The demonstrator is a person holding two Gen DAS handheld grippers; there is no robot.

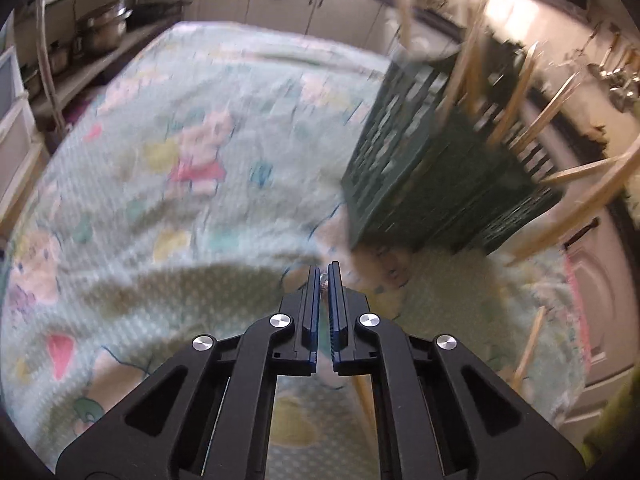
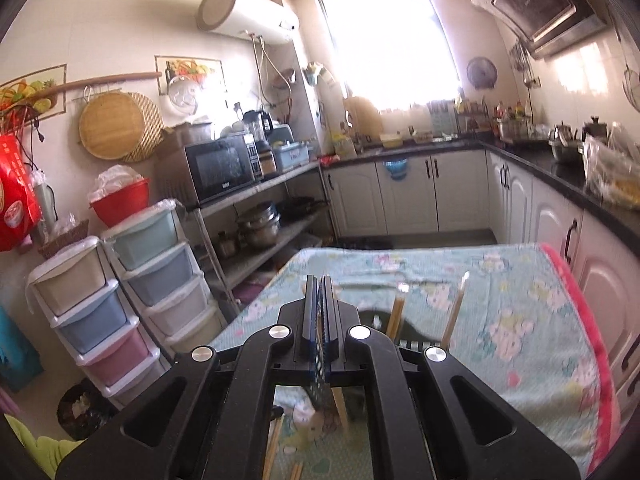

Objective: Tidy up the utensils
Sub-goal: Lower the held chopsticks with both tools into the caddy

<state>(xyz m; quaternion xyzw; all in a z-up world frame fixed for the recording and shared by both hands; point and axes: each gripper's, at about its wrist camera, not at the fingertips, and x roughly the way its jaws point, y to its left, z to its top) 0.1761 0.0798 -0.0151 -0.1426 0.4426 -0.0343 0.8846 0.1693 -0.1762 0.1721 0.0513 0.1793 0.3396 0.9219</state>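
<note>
A dark green slotted basket, blurred, fills the upper right of the left wrist view, pale wooden chopsticks jutting out. The left gripper pinches something small and shiny; the right gripper clamps the basket's wall.

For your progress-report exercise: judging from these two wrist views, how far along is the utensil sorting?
Done: several chopsticks already stand in the dark green basket.
In hand: the right gripper looks shut on the basket's wall; the left gripper is nearly shut on something small and shiny, too blurred to name.
Left: loose chopsticks still lie on the patterned cloth, one near the table edge.
</note>
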